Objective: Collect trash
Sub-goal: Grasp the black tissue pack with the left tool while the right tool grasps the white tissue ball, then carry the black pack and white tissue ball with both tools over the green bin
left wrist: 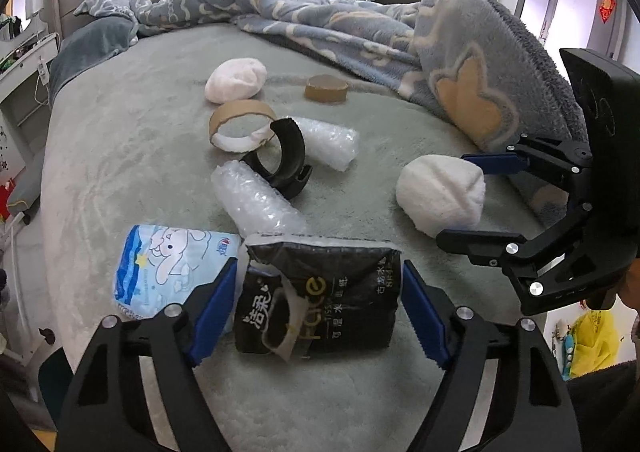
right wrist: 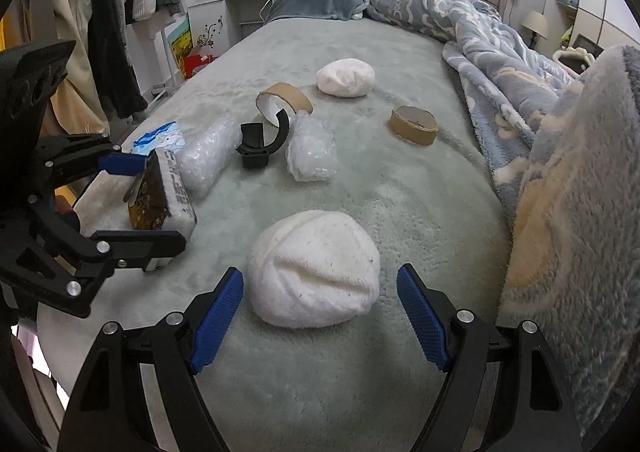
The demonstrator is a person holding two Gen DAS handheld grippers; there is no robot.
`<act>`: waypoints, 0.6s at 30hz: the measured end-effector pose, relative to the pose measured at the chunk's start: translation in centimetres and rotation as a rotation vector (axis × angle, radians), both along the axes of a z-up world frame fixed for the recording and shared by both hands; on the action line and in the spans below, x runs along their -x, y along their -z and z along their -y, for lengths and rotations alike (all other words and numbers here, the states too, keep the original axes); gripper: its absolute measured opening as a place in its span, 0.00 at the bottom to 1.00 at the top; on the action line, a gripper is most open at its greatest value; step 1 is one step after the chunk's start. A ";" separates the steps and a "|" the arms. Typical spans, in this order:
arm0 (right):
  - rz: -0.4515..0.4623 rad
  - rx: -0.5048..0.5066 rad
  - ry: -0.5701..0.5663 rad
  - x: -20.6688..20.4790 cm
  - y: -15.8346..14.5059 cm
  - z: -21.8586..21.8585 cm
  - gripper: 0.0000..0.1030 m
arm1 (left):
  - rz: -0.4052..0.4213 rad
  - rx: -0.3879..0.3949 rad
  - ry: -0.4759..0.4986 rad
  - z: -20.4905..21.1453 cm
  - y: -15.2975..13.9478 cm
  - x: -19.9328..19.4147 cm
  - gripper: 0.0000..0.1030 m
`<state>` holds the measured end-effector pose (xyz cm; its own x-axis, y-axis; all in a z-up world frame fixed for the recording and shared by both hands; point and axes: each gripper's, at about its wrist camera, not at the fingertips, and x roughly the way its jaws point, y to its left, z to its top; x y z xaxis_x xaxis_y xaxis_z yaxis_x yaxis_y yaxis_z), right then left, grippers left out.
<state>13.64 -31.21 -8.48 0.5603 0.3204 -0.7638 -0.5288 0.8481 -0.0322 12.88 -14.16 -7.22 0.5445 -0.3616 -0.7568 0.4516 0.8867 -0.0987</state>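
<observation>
A black tissue pack (left wrist: 320, 296) lies on the bed between the open fingers of my left gripper (left wrist: 320, 314); the pads stand apart from its sides. It also shows in the right wrist view (right wrist: 160, 196), with my left gripper (right wrist: 132, 204) around it. A white fluffy ball (right wrist: 314, 270) lies between the open fingers of my right gripper (right wrist: 320, 316), untouched. The ball (left wrist: 440, 192) and right gripper (left wrist: 472, 200) show in the left wrist view. Two bubble-wrap rolls (left wrist: 256, 200) (left wrist: 328, 142), a black tape ring (left wrist: 280, 160) and two cardboard rings (left wrist: 240, 124) (left wrist: 326, 88) lie further on.
A blue cartoon tissue pack (left wrist: 164, 260) lies left of the black pack. A second white ball (left wrist: 236, 78) lies far on the grey-green bed cover (left wrist: 120, 156). A blue patterned blanket (left wrist: 460, 64) is heaped on the right. The bed's edge (right wrist: 168, 96) drops off left.
</observation>
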 end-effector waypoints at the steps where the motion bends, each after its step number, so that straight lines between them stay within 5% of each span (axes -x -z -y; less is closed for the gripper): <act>1: -0.005 0.004 -0.001 -0.1 0.1 -0.1 0.78 | -0.001 0.000 0.002 0.1 0.0 0.0 0.77; 9: -0.020 -0.004 0.012 -0.7 0.5 -0.5 0.77 | 0.008 0.035 0.011 -0.2 -0.6 0.2 0.72; 14: -0.040 -0.028 0.047 -1.4 0.4 -0.4 0.56 | 0.042 0.103 0.037 -0.6 -1.7 0.9 0.72; 18: -0.028 -0.070 0.081 -1.7 -0.8 -0.5 0.51 | 0.094 0.140 0.045 -1.1 -2.9 1.5 0.72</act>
<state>15.35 -30.75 -7.73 0.5656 0.3276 -0.7568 -0.4580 0.8880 0.0421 11.37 -13.06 -4.28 0.5917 -0.4853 -0.6438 0.5034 0.8461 -0.1751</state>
